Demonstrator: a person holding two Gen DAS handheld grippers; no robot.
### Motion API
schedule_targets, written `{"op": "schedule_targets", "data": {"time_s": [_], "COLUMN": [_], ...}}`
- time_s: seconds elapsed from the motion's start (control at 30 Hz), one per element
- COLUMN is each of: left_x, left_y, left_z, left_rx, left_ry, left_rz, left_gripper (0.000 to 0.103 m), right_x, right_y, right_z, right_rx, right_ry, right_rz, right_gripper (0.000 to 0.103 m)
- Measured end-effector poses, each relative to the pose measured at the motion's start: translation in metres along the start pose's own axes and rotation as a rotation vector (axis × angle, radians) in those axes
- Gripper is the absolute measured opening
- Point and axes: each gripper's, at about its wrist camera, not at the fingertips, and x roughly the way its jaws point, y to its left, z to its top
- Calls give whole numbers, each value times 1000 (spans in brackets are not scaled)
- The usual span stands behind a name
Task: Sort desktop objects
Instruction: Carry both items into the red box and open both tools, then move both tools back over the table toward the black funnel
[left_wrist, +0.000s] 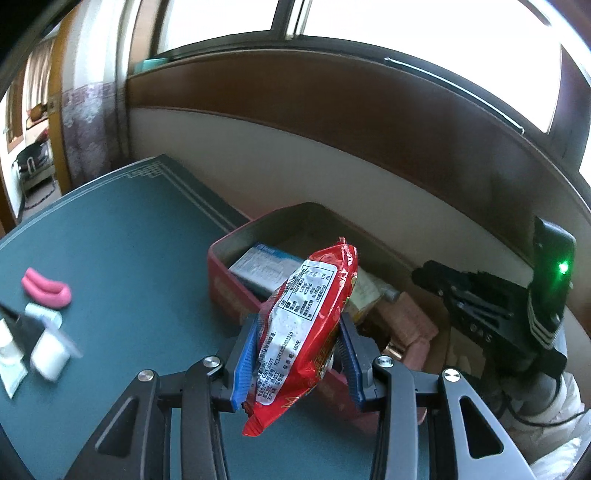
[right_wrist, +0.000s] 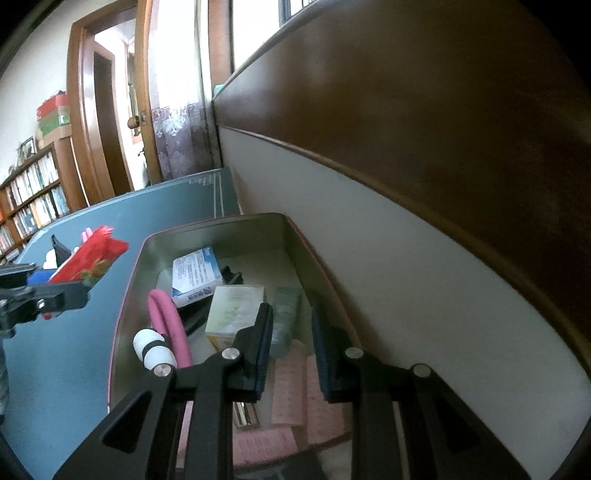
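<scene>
My left gripper (left_wrist: 299, 354) is shut on a red snack packet (left_wrist: 306, 332) and holds it above the green table, beside the near wall of a red tin box (left_wrist: 225, 284). The same packet (right_wrist: 88, 258) and left gripper show at the left of the right wrist view. My right gripper (right_wrist: 291, 347) is open and empty over the tin box (right_wrist: 147, 266). The box holds a blue-white carton (right_wrist: 192, 273), a pale yellow carton (right_wrist: 232, 310), a pink skipping rope (right_wrist: 166, 325) with a white handle and pink sheets (right_wrist: 295, 398).
On the green table (left_wrist: 122, 240) at the left lie a pink curved item (left_wrist: 46, 290) and small white items (left_wrist: 48, 350). A white and brown wall (right_wrist: 406, 240) runs close behind the box. A bookshelf (right_wrist: 29, 199) and a doorway stand far off.
</scene>
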Motion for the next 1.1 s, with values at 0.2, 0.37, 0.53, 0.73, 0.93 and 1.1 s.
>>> {"op": "schedule_targets", "data": {"time_s": [0.2,0.37,0.53,0.73,0.93,1.1], "left_x": [23,36,54,59,47,36], "left_y": [-6,-10,-9,8,16,26], "left_z": [19,36,54,49,39,29], "left_rx": [20,34,27,-17,-12,-38], "left_ry": [15,7,-7,3,-10,-18], "left_rz": [-14,-12,13,52,92,97], "left_gripper": [43,43,54,76,76,76], "right_x": [-4,-5,-4,-5,-5,-10], "right_y": [-12,-10,-7,-5,4,17], "right_z": [-6,-9,-11,-12,-11,-8], "right_rx": [41,45,47,51,44,27], "right_ry": [-1,6,14,16,21,16], "right_rz": [8,30,46,53,65,81], "right_gripper": [24,24,24,24,24,24]}}
